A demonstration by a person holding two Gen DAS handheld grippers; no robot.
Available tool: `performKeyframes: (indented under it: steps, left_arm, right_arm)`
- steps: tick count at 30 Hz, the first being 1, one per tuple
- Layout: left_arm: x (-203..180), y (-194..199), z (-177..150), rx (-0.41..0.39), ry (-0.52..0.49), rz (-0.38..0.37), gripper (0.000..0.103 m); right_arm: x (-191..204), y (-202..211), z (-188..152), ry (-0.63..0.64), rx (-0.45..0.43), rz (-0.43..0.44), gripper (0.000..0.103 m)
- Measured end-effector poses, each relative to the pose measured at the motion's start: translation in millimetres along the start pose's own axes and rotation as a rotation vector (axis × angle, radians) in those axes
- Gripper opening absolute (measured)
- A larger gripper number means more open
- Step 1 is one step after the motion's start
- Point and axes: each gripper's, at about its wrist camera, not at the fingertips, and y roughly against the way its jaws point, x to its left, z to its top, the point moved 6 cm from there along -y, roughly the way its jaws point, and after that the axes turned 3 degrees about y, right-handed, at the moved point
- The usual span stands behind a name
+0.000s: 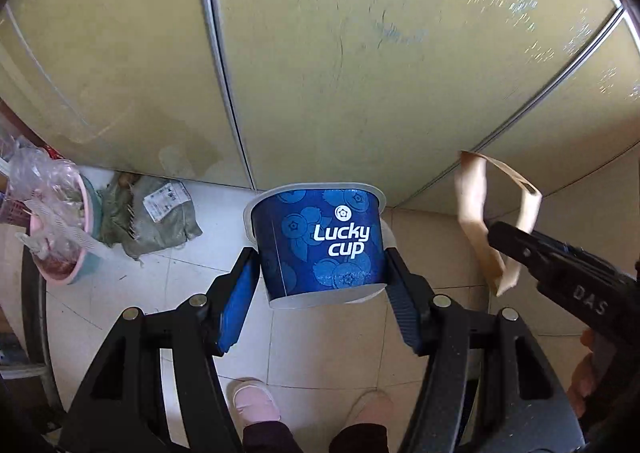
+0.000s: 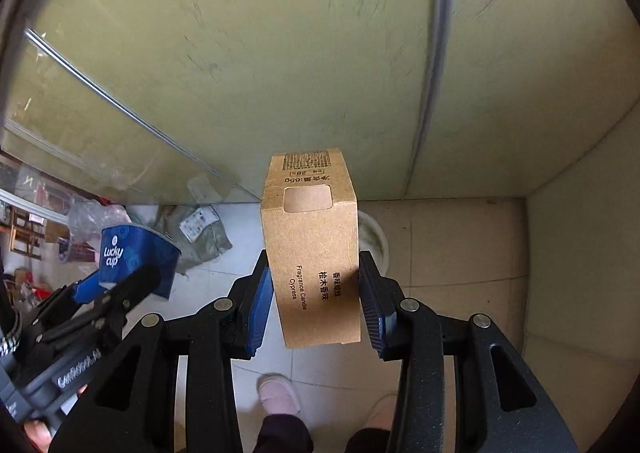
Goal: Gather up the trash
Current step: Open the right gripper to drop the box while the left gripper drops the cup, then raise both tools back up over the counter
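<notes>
left claw [image 1: 320, 273] grips blue paper cup [image 1: 320, 241] | right claw [image 2: 316, 293] clamps brown carton [image 2: 312, 253] | both held over floor; white bin [image 2: 374, 237] at 12 o'clock behind carton | pickup done, drop-off left

A blue paper cup [image 1: 320, 245] printed "Lucky cup" hangs tilted above the tiled floor, rim toward twelve o'clock. At its three o'clock, a flattened brown cardboard box [image 2: 314, 249] marked "Fragrance Candle Cypress" stands upright, open-ended.
</notes>
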Motion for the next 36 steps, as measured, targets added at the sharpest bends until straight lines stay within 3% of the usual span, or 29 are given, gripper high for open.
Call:
performKeyframes:
  steps: [5, 13, 15, 17, 22, 28, 36]
  left_arm:
    - [-5, -28, 1, 0.034, -0.018, -0.005, 0.062]
    - [-38, -45, 10, 0.062, -0.063, -0.065, 0.062]
    - [-46, -48, 11, 0.079, -0.070, -0.076, 0.066]
    - [-51, -52, 12, 0.107, -0.065, -0.059, 0.078]
    - [-53, -44, 13, 0.104, -0.064, -0.046, 0.078]
    - [-62, 4, 27, 0.054, -0.096, -0.020, 0.078]
    - [-75, 128, 66, -0.077, -0.130, -0.032, 0.078]
  right_arm:
    - [-3, -23, 6, 0.014, 0.037, -0.022, 0.042]
    - [-33, -7, 12, -0.024, 0.028, -0.017, 0.044]
    - [-37, -1, 14, -0.027, 0.017, -0.026, 0.044]
    - [-42, 4, 18, -0.036, 0.008, -0.035, 0.044]
    - [-47, 24, 24, -0.047, -0.018, -0.039, 0.044]
    - [-30, 53, 32, -0.036, -0.043, -0.043, 0.044]
    - [-1, 148, 49, -0.026, -0.120, -0.045, 0.044]
